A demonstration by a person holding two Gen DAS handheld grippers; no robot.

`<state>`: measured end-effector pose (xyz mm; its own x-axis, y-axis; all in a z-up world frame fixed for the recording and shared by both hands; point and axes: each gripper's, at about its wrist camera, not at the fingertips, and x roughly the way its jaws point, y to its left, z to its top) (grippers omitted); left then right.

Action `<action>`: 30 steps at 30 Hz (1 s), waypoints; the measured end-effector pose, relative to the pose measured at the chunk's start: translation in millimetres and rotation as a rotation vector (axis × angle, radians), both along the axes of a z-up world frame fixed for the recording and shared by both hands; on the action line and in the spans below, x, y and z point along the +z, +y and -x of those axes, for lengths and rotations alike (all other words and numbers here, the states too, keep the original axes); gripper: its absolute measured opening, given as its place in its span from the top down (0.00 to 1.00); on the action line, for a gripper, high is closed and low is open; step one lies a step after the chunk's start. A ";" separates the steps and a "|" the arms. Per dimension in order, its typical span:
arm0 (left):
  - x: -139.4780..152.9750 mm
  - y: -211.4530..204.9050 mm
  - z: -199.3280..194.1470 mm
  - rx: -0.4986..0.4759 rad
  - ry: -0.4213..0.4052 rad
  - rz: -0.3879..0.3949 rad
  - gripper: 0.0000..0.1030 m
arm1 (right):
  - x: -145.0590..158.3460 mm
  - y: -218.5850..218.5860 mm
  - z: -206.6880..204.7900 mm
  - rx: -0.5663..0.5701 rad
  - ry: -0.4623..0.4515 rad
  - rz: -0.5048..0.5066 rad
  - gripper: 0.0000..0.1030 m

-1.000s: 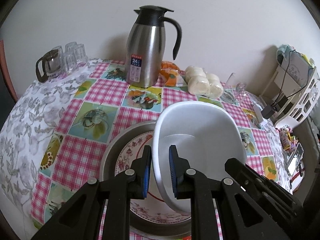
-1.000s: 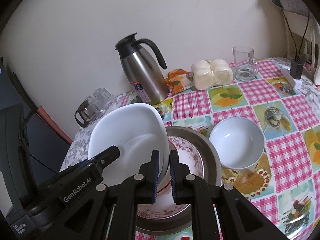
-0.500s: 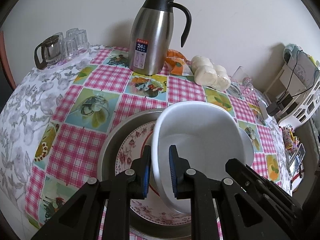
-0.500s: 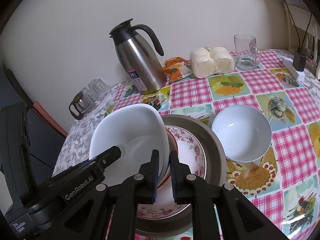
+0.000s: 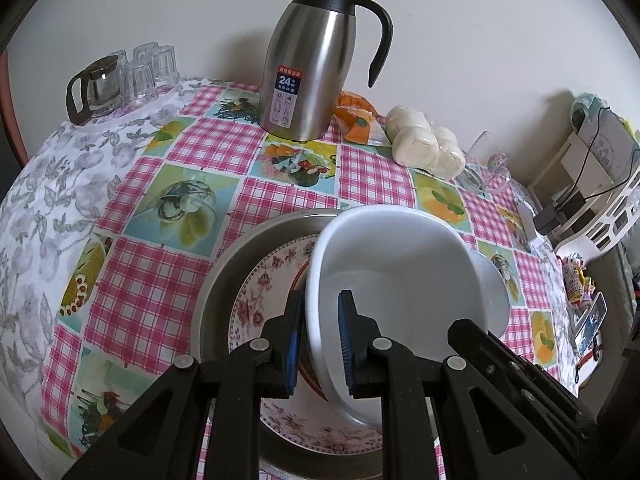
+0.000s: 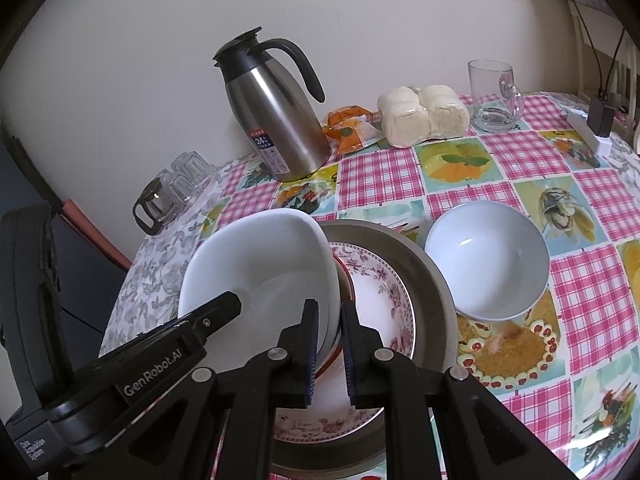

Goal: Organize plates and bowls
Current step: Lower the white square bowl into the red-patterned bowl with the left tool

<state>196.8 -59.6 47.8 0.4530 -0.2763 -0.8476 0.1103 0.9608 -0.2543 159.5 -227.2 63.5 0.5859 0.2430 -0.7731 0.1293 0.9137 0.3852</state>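
Note:
A white square bowl [image 5: 400,264] [image 6: 260,264] hangs tilted just over a floral plate [image 5: 264,292] [image 6: 380,304], which lies in a grey metal pan [image 5: 240,248] [image 6: 424,264]. My left gripper [image 5: 320,312] is shut on the bowl's left rim. My right gripper [image 6: 329,316] is shut on the opposite rim, and each gripper's body shows at the edge of the other's view. A round white bowl [image 6: 488,264] [image 5: 494,292] stands on the tablecloth right of the pan. A red-rimmed edge shows under the held bowl.
A steel thermos jug [image 5: 316,60] [image 6: 272,112] stands at the back. A bag of buns [image 6: 424,114], an orange packet [image 6: 350,128] and a glass mug [image 6: 494,96] sit to its right. A glass pot with tumblers [image 5: 116,80] is back left; a white rack [image 5: 600,200] stands right.
The bowl, held by both grippers, has sunk a little toward the floral plate, and the left view now looks from lower down. Both grips look the same.

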 end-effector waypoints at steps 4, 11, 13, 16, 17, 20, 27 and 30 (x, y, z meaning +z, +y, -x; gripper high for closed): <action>-0.9 0.3 -1.4 0.000 0.003 0.006 0.84 | -1.0 -0.4 -0.9 -0.002 -0.001 -0.005 0.86; -1.1 1.3 -2.4 0.004 0.015 0.020 0.84 | -1.5 -0.5 -2.1 -0.006 0.004 -0.012 0.85; -0.6 2.3 -2.6 0.005 0.019 0.022 0.84 | -1.5 -1.1 -2.2 -0.008 0.011 -0.020 0.85; 1.7 4.2 -2.0 0.010 0.022 0.031 0.84 | 2.1 -1.3 -1.3 0.000 0.004 -0.035 0.85; 2.8 5.1 -1.9 0.014 0.024 0.038 0.83 | 3.8 -1.0 -0.4 0.001 0.000 -0.035 0.85; 4.3 4.4 -1.4 0.009 0.028 0.044 0.81 | 9.6 0.2 1.1 0.006 -0.011 -0.040 0.84; 4.6 2.7 -1.2 -0.002 0.048 0.044 0.79 | 12.9 -1.2 2.2 -0.004 0.014 -0.038 0.84; 1.3 3.1 -2.5 0.001 0.059 0.042 0.79 | 7.3 -2.0 0.5 -0.007 0.032 -0.044 0.84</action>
